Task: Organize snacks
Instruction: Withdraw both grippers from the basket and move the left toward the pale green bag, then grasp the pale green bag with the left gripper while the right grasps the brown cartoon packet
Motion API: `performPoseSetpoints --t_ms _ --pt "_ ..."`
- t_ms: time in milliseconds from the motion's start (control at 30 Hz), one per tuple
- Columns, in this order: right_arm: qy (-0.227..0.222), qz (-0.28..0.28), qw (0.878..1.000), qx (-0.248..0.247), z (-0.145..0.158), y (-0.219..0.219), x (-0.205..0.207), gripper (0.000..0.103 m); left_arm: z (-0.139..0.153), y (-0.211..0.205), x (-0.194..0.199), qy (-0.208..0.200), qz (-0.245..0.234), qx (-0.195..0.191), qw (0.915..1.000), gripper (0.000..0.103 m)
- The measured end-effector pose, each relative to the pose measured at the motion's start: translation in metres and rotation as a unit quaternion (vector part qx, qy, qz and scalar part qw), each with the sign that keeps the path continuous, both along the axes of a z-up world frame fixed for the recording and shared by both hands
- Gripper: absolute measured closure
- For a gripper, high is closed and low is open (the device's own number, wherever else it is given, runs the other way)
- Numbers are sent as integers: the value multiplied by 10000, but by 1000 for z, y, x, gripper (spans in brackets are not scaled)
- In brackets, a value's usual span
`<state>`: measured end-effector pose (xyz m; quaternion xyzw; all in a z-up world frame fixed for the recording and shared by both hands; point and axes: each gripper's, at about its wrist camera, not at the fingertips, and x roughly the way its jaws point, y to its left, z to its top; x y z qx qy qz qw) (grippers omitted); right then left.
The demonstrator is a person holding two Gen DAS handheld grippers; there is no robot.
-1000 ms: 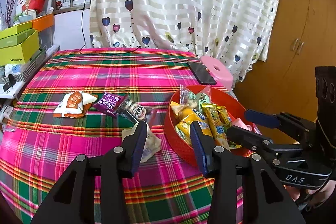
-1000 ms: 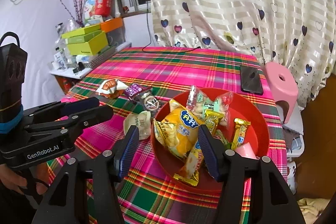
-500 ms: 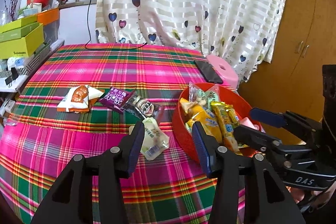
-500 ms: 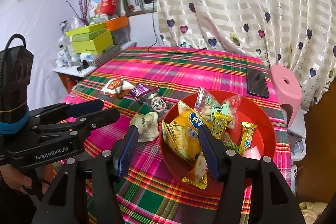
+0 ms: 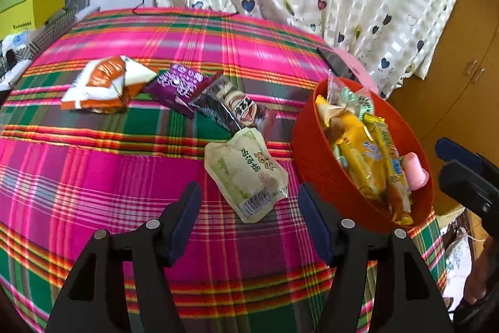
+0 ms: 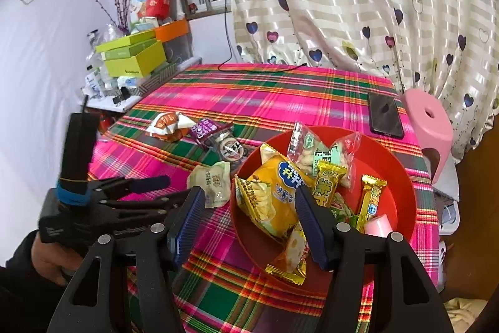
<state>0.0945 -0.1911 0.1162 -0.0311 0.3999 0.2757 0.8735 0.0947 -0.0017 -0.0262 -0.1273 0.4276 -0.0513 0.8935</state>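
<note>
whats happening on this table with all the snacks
A person with a claw in each hand is gathering snack packets into a red bowl. The left claw, jaws opening, is over a pale green packet on the plaid cloth, not gripping it. The right claw hovers open over the bowl. Three more packets lie on the cloth.

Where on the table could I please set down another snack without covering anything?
Bare plaid tablecloth lies behind the snack row, toward the curtain, left of the black phone. The red bowl is crowded, as is the cloth beside it around the pale green packet.
</note>
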Motion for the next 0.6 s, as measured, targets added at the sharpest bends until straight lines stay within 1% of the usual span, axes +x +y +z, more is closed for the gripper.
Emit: performPoseSetpoints --t_ms 100,233,300,333,400,500,600 --pt "30 -10 10000 -1 -3 -2 3 44 -5 -2 9 38 39 -34 10000 38" --pt "62 -49 10000 5 -6 -5 7 44 -13 1 25 166 231 -242 9993 37" --pt "80 -64 9999 12 -8 -6 10 44 -18 1 33 239 301 -247 9990 36" --pt "92 -65 9999 12 -9 -7 11 44 -19 -2 36 173 305 -173 9992 33" --pt "112 -68 9999 6 -10 -7 12 44 -19 -8 40 161 292 69 9994 33" --pt "143 -65 9999 4 -12 -6 14 43 -20 -16 41 151 142 512 9985 33" --pt "133 -50 9999 18 -12 -6 14 43 -22 -15 35 112 72 725 9973 33"
